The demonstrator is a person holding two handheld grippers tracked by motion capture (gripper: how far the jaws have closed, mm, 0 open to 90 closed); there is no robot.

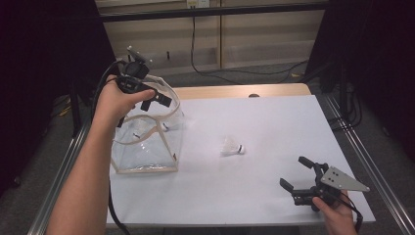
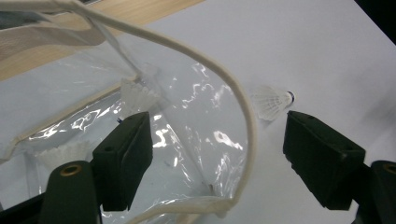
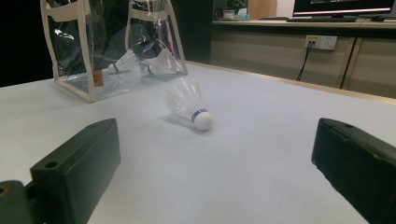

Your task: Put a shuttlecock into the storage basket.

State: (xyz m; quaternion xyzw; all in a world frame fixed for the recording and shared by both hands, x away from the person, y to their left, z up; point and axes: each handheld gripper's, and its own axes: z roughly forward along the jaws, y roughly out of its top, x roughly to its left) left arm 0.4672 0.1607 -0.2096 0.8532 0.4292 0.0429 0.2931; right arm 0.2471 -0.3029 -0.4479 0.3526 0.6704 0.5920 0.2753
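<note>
A white feathered shuttlecock (image 1: 232,147) lies on its side on the white tabletop (image 1: 274,196), just right of the clear plastic bag with cream trim (image 1: 147,147), which holds two more shuttlecocks (image 3: 140,63). The left gripper (image 1: 154,100) hovers over the bag's rim, jaws open and empty. The right gripper (image 1: 296,174) rests near the tabletop's front edge, jaws wide apart.
</note>
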